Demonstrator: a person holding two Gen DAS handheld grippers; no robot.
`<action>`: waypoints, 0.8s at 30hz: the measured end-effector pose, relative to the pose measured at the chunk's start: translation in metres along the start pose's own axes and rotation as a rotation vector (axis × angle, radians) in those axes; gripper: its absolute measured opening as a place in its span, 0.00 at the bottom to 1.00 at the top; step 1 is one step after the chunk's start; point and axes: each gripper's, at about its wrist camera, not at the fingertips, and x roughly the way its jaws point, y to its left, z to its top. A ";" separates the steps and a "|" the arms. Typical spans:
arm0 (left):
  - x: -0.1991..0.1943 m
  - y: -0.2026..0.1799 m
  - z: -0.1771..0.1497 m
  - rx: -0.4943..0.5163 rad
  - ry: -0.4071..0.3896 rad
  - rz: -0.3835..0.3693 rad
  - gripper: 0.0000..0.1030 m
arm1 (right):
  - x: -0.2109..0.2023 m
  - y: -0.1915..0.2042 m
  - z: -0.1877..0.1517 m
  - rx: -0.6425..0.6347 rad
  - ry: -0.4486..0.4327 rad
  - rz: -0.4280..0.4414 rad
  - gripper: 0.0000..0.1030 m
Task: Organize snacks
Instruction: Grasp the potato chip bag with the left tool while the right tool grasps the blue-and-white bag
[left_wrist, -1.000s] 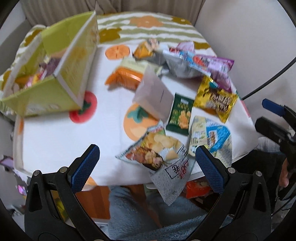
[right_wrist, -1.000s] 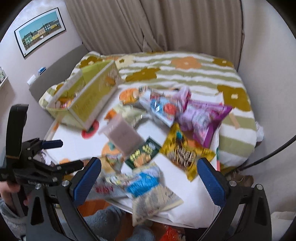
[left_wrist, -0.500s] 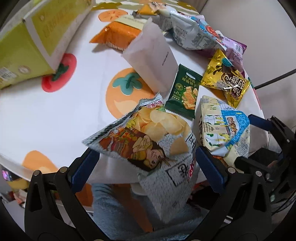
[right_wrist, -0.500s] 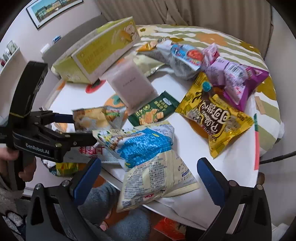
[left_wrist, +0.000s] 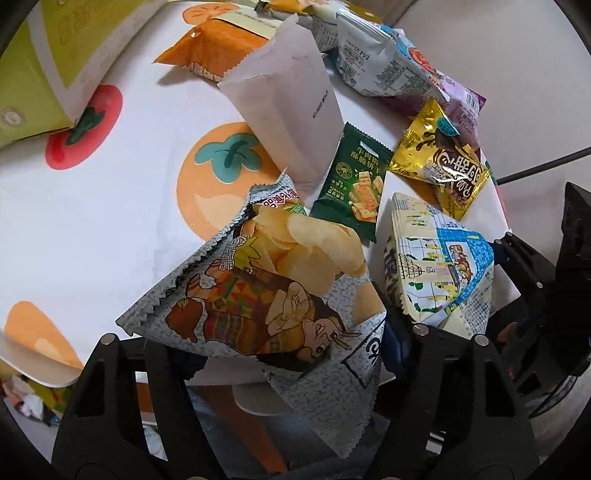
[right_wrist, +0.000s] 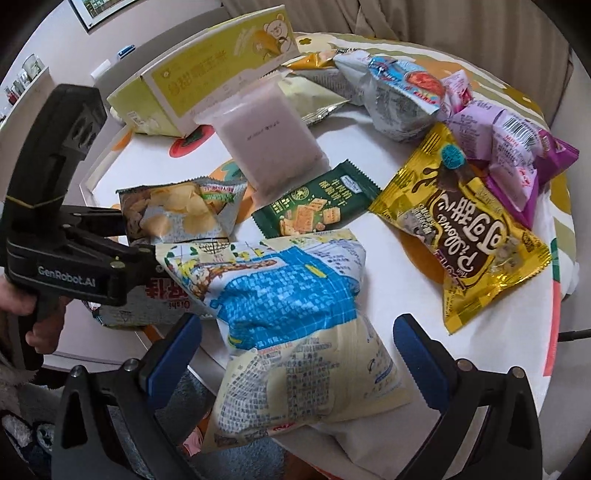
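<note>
Nearest, at the table's near edge, the left gripper straddles the lower part of the chip bag, which hangs partly over the edge; its jaws are closing with the bag between them, though the pads are hidden under the foil, so whether they already press on it cannot be told. A good grip here would pinch the flat sealed end and not the puffed middle, since the crisps inside would crush; the closing should probably finish before any lift, so the slick foil does not slide out.

Just to its right, the right gripper stands released, its blue pads either side of the blue and cream bag without touching it; that bag also overhangs the near edge, so the pads ought to come lower around its crimped end before they shut, or it may tip off the table.

Farther in lie the small green cracker packet and the gold bag to the right, close enough that a lifted bag could drag them; a straight upward lift seems safest. The pale pouch leans behind the green packet.

Farthest left stands the yellow-green box, apparently where the snacks go; both bags must travel over the white tablecloth to reach it.
</note>
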 end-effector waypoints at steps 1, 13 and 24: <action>0.000 0.000 -0.001 0.002 0.000 0.003 0.67 | 0.002 0.000 0.000 -0.001 0.002 0.003 1.00; -0.019 0.009 -0.003 0.006 -0.007 0.046 0.67 | 0.016 0.005 0.003 -0.031 0.002 -0.002 0.74; -0.041 0.000 -0.003 0.054 -0.033 0.054 0.66 | -0.017 0.017 0.003 0.006 -0.061 -0.014 0.63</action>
